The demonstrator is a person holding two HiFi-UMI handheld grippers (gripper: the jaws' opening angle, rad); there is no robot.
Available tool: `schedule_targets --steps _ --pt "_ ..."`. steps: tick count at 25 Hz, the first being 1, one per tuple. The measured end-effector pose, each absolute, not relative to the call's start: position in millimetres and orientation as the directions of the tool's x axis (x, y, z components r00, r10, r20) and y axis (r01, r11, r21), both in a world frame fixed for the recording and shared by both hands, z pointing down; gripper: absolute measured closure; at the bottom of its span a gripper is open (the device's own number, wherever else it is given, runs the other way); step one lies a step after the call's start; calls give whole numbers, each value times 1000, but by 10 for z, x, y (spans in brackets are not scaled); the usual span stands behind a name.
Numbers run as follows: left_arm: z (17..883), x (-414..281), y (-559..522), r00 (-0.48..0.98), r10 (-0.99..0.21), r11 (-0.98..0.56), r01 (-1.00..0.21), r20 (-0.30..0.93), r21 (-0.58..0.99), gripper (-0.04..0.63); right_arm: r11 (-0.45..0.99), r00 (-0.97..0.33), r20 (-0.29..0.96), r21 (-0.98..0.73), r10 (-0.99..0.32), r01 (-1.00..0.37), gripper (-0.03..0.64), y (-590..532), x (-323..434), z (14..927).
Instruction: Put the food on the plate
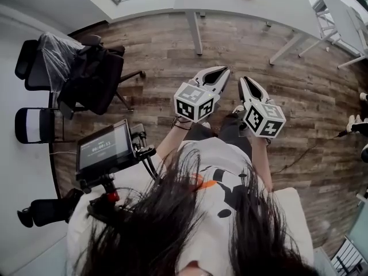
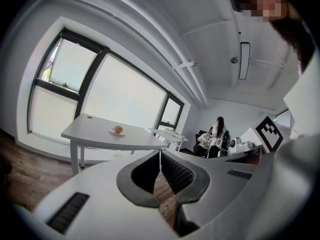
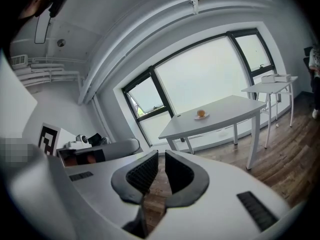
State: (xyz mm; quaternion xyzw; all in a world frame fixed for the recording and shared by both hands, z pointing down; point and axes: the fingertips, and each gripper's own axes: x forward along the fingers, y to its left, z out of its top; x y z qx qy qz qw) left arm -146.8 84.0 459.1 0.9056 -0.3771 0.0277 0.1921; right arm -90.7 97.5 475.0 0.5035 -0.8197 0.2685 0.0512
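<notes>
Judged the approach step, with left gripper (image 1: 223, 69) and right gripper (image 1: 245, 80) both closed and empty, well short of the table (image 3: 227, 111) straight ahead bearing a plate (image 3: 197, 116) with round food (image 3: 201, 113) seemingly atop; next calls for nearing and opening.

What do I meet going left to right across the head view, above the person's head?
A black office chair draped in dark clothing → left gripper → right gripper → small white table at the right edge.
</notes>
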Motion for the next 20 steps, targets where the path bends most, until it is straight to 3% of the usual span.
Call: schedule_targets --steps 20 --pt "4614 -1460 787 715 -670 -650 -695 199 308 584 349 -493 363 -394 -790 -850 565 920 -923 4808"
